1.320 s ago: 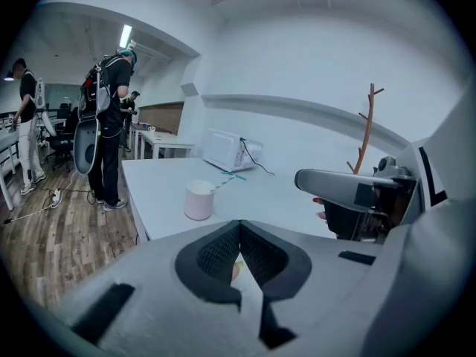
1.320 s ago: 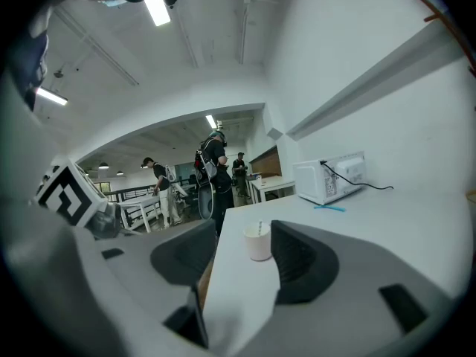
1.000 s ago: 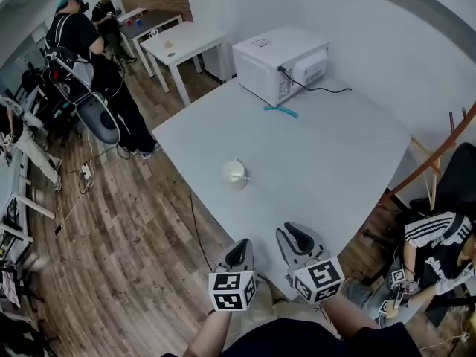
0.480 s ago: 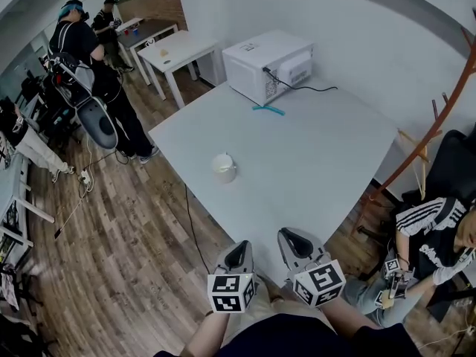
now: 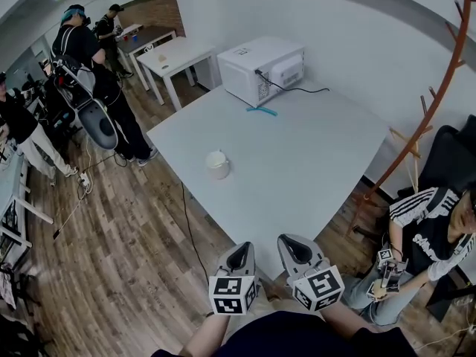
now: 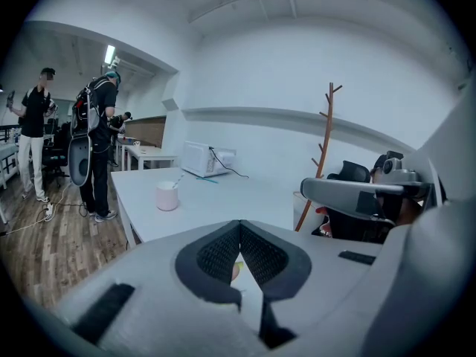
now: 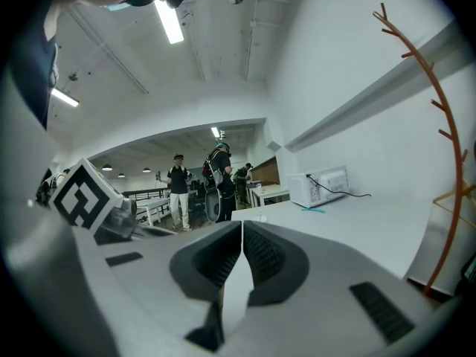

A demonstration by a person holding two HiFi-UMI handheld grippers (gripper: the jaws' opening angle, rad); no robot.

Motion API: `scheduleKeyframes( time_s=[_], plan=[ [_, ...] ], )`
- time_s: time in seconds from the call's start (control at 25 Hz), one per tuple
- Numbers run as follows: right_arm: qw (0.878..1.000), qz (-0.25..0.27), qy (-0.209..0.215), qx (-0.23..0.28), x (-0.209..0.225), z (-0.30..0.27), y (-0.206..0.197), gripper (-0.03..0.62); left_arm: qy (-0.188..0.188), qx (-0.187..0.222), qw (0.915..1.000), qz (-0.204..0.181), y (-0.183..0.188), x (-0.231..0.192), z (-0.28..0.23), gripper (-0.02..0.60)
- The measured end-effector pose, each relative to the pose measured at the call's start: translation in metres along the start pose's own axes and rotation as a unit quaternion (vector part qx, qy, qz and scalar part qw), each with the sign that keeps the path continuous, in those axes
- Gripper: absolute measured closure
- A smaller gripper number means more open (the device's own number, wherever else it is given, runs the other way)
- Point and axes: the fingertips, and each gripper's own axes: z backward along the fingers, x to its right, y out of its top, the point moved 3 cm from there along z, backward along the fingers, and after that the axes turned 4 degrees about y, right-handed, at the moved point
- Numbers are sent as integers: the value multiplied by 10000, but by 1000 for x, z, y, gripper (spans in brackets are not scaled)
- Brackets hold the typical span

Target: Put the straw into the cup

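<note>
A white cup (image 5: 216, 163) stands on the white table (image 5: 312, 162), near its left edge. In the left gripper view the cup (image 6: 166, 196) shows a thin pale stick leaning out of it. A blue straw (image 5: 262, 111) lies flat on the table in front of the microwave (image 5: 262, 68), far from both grippers. My left gripper (image 5: 238, 257) and right gripper (image 5: 296, 248) are held side by side at the table's near edge, close to my body. Both are shut with nothing between the jaws, as their own views show for the left gripper (image 6: 239, 225) and the right gripper (image 7: 242, 225).
A power cable (image 5: 309, 90) runs from the microwave across the table's back. People (image 5: 97, 88) stand on the wooden floor at the left. A seated person (image 5: 428, 225) and a brown coat rack (image 5: 439, 103) are at the right. More tables (image 5: 178, 50) stand behind.
The head view has swung: the table, cup and microwave have slid up and left in it. Both grippers stay at the bottom of the view.
</note>
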Motion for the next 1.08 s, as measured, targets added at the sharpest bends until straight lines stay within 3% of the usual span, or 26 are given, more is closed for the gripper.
scheduleKeyframes(
  time_s=[1.08],
  plan=[
    [9997, 240, 33, -64, -14, 23, -11, 565, -1, 42, 9999, 96, -16, 20, 20, 565]
  ],
)
